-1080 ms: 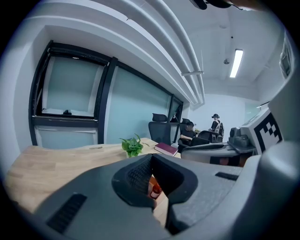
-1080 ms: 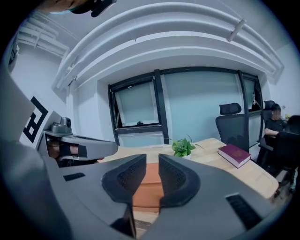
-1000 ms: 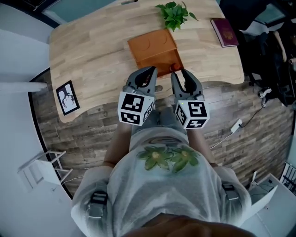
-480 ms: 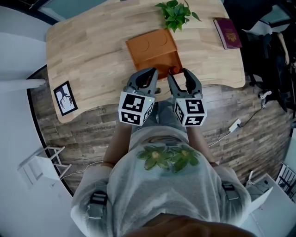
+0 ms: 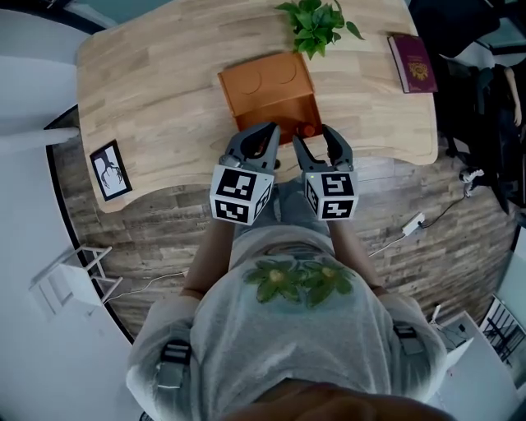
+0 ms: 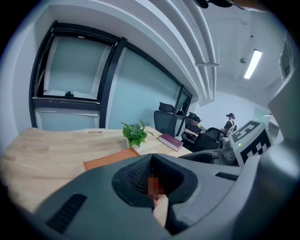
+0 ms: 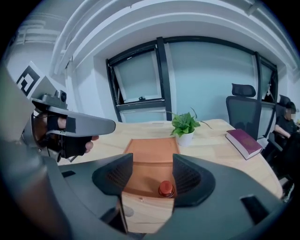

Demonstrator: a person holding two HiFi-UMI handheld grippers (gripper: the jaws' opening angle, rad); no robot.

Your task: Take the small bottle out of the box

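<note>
An orange-brown open box (image 5: 263,82) stands on the wooden table (image 5: 156,90). In its near right corner stands the small bottle (image 5: 307,130) with a red cap, also seen in the right gripper view as the bottle (image 7: 166,189) inside the box (image 7: 152,147). My right gripper (image 5: 312,138) hovers at the box's near edge, short of the bottle; its jaws (image 7: 152,176) are opening and nothing sits between the pads. My left gripper (image 5: 265,136) hangs beside it at the box's near left, jaws together and empty (image 6: 152,183).
A potted plant (image 5: 314,25) stands behind the box, and a dark red book (image 5: 413,63) lies at the table's right. A black-and-white card (image 5: 108,170) lies at the left front corner. Office chairs and seated people are beyond the table. A cable crosses the floor (image 5: 411,226).
The right gripper's jaws have spread wide and it has shifted slightly left, toward the box's near edge. The left gripper has hardly moved.
</note>
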